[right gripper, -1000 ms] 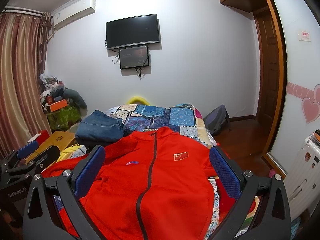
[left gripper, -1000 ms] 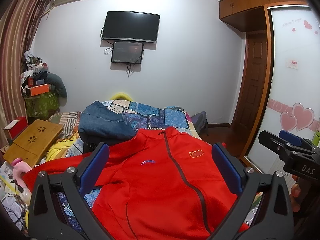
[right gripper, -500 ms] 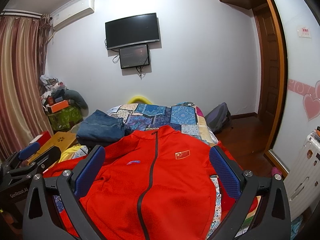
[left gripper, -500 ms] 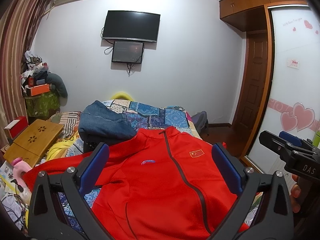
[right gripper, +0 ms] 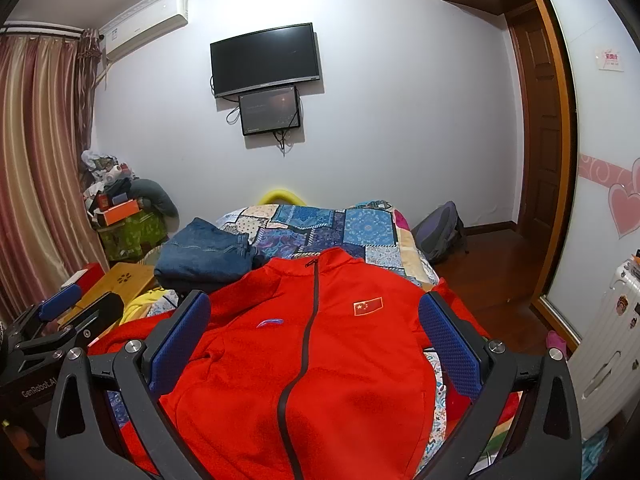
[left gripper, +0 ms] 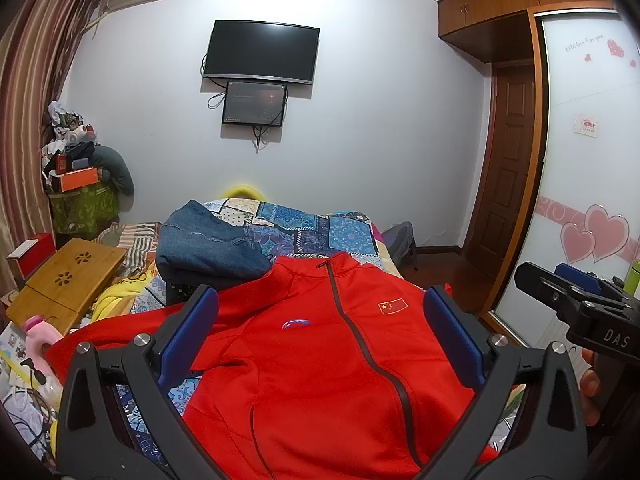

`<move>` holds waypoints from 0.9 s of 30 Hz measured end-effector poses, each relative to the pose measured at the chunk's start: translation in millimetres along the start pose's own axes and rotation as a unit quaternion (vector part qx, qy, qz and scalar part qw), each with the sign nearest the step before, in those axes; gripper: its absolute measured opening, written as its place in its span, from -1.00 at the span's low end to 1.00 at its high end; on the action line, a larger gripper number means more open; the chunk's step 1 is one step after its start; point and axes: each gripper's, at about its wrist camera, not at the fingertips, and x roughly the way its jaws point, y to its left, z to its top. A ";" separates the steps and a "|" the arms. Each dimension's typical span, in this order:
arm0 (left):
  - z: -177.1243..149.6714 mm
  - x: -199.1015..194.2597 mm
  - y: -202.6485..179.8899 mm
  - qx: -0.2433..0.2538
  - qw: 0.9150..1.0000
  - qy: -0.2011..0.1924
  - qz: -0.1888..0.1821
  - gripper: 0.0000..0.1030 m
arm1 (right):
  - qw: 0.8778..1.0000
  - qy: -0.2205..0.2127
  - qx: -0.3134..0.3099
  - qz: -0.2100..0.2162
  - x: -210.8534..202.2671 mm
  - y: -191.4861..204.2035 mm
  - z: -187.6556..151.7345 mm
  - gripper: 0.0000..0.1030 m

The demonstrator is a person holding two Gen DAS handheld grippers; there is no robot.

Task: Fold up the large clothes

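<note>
A red zip jacket (left gripper: pixel 320 360) (right gripper: pixel 320 360) lies face up and spread flat on the bed, collar toward the far wall, a sleeve stretched to the left. My left gripper (left gripper: pixel 320 332) hovers above its chest, open, nothing between the blue pads. My right gripper (right gripper: pixel 316 332) also hangs over the jacket, open and empty. In the left wrist view the right gripper (left gripper: pixel 576 304) shows at the right edge with a hand behind it. The left gripper (right gripper: pixel 60 320) appears at the left edge of the right wrist view.
Folded blue jeans (left gripper: pixel 208 244) sit on the patchwork bedspread (left gripper: pixel 320 228) behind the jacket. A wooden lap desk (left gripper: pixel 64 280) and clutter lie at the left. A backpack (right gripper: pixel 440 232) rests on the floor by the door; a white suitcase (right gripper: pixel 608 340) stands at the right.
The right wrist view has shifted slightly, with the jacket sitting a little lower and more centred. The left gripper has barely moved. Both grippers stay open.
</note>
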 end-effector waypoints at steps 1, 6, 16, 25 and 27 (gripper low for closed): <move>-0.4 -0.4 0.2 0.000 1.000 0.000 0.000 1.00 | 1.000 0.000 0.000 0.000 0.0 0.1 0.0 1.00; -0.3 -0.3 0.2 -0.001 1.000 0.000 0.000 1.00 | 1.000 0.000 -0.001 -0.001 0.4 0.0 -0.7 1.00; -0.7 0.1 2.4 -0.004 1.000 0.003 0.001 1.00 | 1.000 0.001 0.000 -0.001 0.8 1.7 -2.6 1.00; 0.7 7.2 9.0 -0.011 1.000 0.010 0.004 1.00 | 1.000 0.012 0.003 -0.003 6.5 2.6 -6.9 1.00; 0.5 9.7 11.0 -0.013 1.000 0.013 0.004 1.00 | 1.000 0.017 0.004 -0.003 10.0 1.2 -4.8 1.00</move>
